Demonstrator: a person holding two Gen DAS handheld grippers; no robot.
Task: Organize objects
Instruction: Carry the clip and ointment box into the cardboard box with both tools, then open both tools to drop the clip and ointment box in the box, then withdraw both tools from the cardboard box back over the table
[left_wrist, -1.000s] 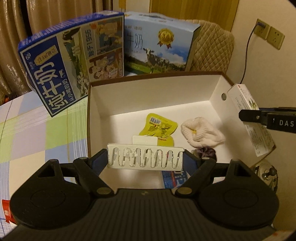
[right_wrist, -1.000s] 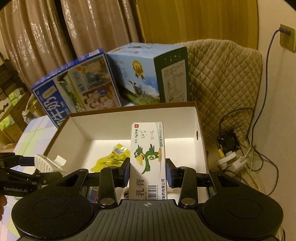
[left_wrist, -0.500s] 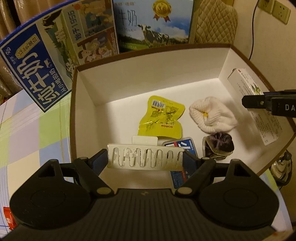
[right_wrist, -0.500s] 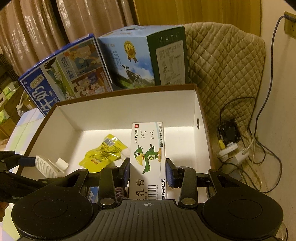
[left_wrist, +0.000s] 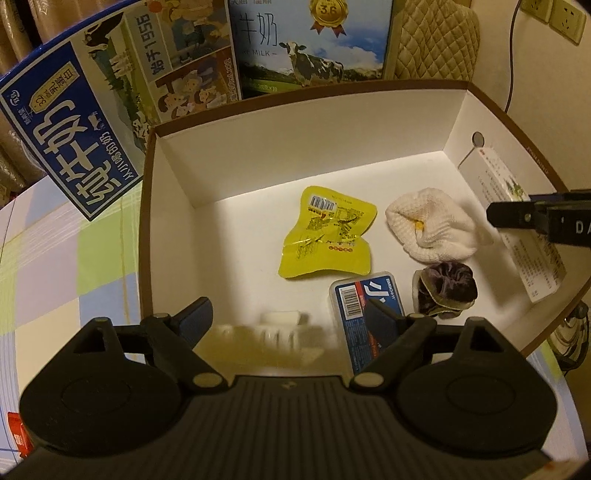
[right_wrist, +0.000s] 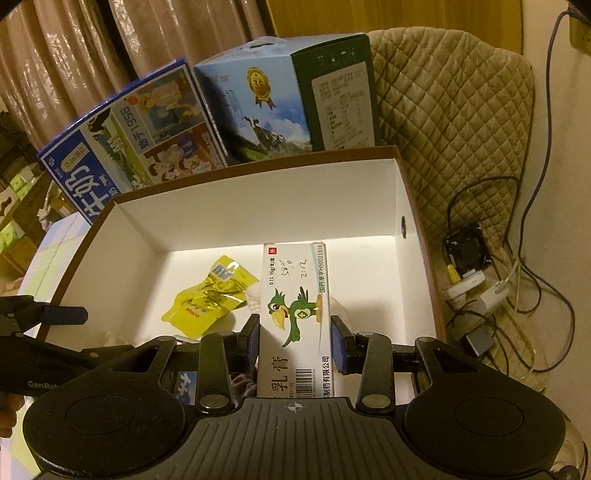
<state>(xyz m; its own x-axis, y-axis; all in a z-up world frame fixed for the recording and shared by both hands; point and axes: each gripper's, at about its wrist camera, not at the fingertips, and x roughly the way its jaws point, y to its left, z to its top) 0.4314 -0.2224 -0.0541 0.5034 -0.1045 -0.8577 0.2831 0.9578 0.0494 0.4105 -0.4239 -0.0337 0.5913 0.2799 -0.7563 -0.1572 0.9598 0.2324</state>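
— What is being carried by the tabletop?

— An open cardboard box is being borne on its checked cloth. Behind the box, two milk cartons are being shown: a dark blue one leaning at the box's back left corner, and a light blue one at the back wall.

— And how are the tools being held?

— The right tool is being held over the box's right side, and it is being kept clamped on a white ointment carton printed with a green parrot. The carton is being gripped by its long sides and pointed toward the box's back wall. The left tool is being held over the box's near edge with its fingers spread apart and nothing being pinched.

— What is being kept inside the box?

— A yellow packet is being shown flat in the middle of the box floor. A white knitted cloth is lying to its right, nearer the box's right wall. In front of these, toward the box's near wall, a blue case and a dark scrunchie are being seen just beside each other. A white toothed clip is being seen blurred at the box's near wall, between the left tool's fingers, with a gap on its right side.
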